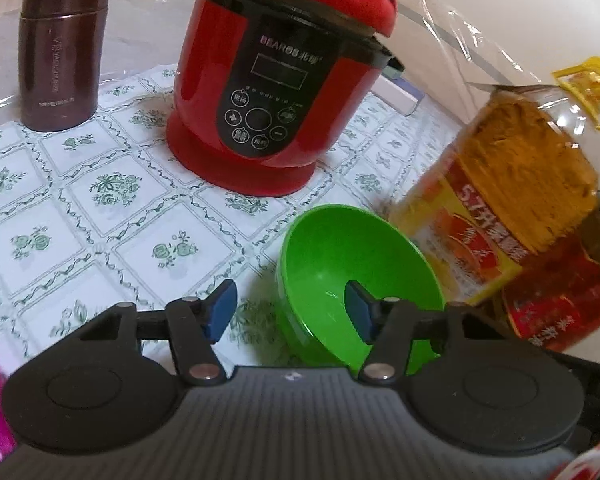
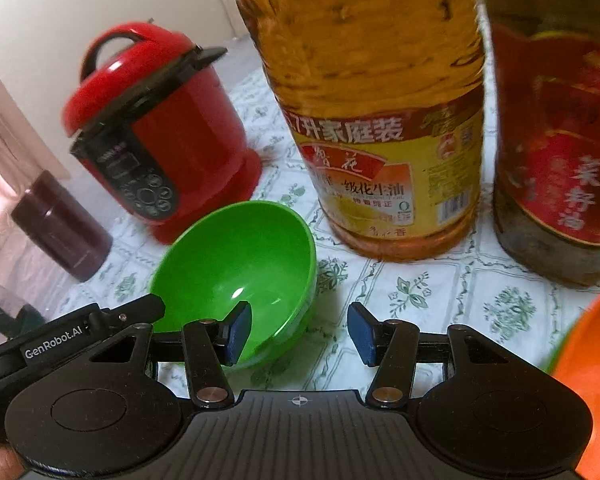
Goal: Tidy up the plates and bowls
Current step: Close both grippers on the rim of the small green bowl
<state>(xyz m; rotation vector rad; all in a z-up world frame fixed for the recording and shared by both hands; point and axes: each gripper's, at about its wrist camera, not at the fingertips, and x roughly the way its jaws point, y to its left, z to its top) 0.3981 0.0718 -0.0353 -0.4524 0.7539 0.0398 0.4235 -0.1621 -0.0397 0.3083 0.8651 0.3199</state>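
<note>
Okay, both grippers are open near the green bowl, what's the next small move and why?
Probably close the left gripper on the green bowl. One finger already sits inside the bowl and the other outside, so the jaws look to straddle its near wall. The right gripper is open too, beside the bowl, with only one finger in front of its rim.

- Bare cloth (image 1: 80, 216) left of bowl (image 1: 340, 264), wide and free up to flask (image 1: 62, 48).
- Cooker (image 1: 276, 92) behind bowl, a strip of cloth between.
- Oil jug (image 1: 500, 200) just right of bowl, rim nearly touching; little room there.
- Second jug (image 2: 560, 152) close beside oil jug (image 2: 380, 120), narrow gap only.
- Open cloth (image 2: 420, 300) in front of both jugs, bounded right by orange dish (image 2: 592, 368).
</note>
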